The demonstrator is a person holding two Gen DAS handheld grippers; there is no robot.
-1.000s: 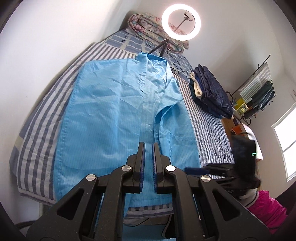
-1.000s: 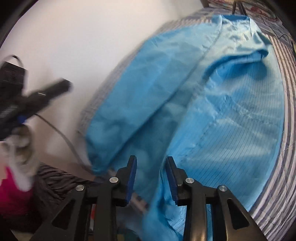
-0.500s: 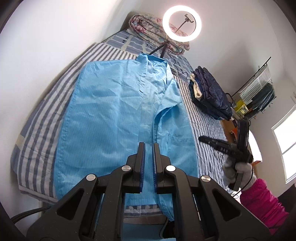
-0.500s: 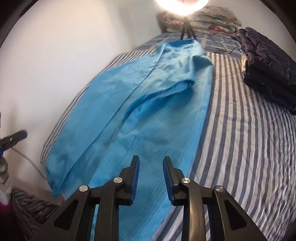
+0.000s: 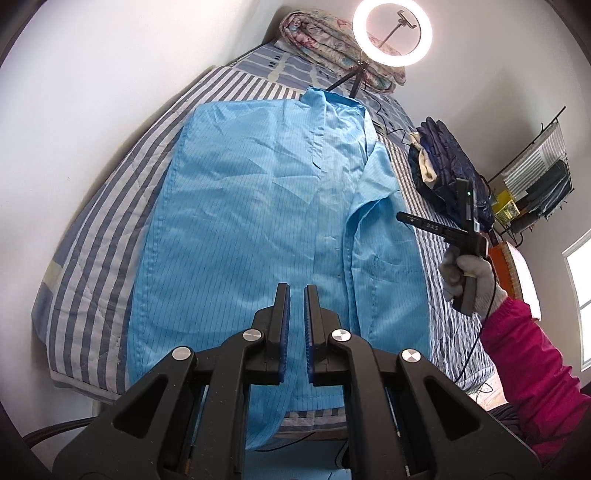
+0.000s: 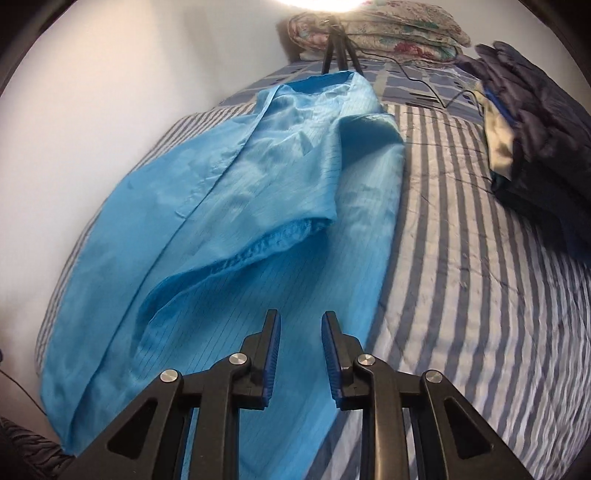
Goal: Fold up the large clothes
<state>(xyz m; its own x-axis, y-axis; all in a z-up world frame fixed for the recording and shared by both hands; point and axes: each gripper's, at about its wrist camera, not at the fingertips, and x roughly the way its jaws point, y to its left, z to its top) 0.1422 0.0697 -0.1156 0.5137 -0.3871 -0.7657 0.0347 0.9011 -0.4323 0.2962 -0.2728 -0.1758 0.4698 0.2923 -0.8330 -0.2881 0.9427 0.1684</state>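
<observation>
A lit ring light [image 5: 392, 32] glares at the far end of the bed [image 5: 92, 236], blowing out to white at the right wrist view's top edge. Both fisheye views bend and darken at the corners. The right view is softly blurred; a window [image 5: 580, 295] adds daylight.

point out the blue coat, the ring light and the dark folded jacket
blue coat [image 5: 236, 221]: left wrist view, on the flat front panel
ring light [image 5: 424, 35]: left wrist view, on the glowing rim
dark folded jacket [image 6: 535, 103]: right wrist view, on the quilted top

A home bedroom: a striped bed [image 5: 92, 258] fills the frame, folded quilt [image 5: 325, 48] and ring light [image 5: 391, 33] at top.
</observation>
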